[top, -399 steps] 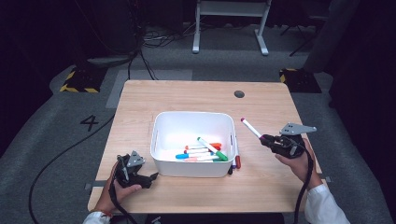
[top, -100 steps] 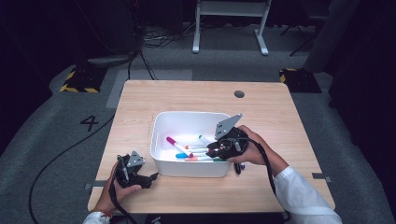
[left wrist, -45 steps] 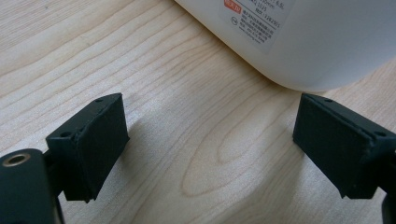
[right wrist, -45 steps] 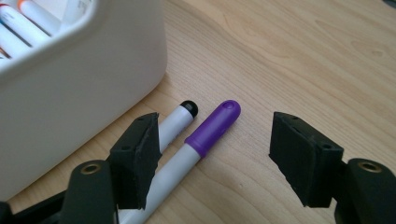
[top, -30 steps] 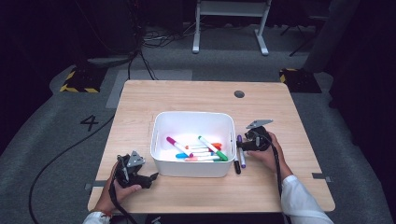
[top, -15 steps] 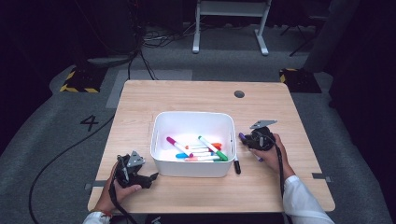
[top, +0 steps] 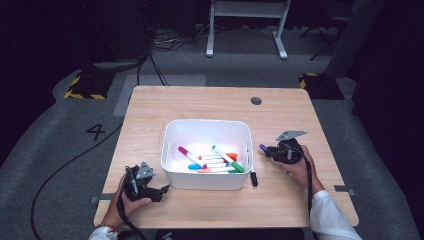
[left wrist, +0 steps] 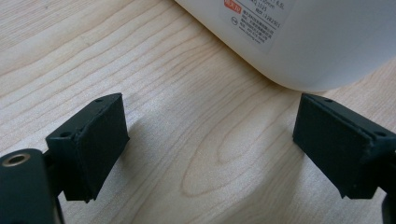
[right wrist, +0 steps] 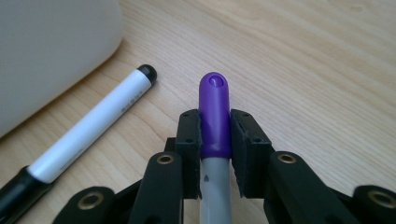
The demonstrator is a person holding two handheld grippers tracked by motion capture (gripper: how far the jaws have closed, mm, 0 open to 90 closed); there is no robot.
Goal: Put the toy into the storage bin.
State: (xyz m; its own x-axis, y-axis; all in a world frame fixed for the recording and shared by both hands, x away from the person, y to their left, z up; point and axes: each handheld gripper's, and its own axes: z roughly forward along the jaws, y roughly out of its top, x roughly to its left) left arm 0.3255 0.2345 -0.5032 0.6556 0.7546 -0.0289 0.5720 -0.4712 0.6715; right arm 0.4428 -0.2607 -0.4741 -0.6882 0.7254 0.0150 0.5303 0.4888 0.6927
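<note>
Purple marker (right wrist: pixel 215 114) is now clamped in the right gripper (right wrist: pixel 215 135), apparently lifted; bin (top: pixel 207 131) is next. Left gripper (left wrist: pixel 210 140) gapes empty.

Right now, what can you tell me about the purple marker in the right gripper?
The purple marker has a glossy, rounded purple cap and a grey barrel that looks like plastic. The right gripper is shut on it, with both pads pressing the cap's lower end. It points away from the hand, over the table, just right of the white bin.
</note>
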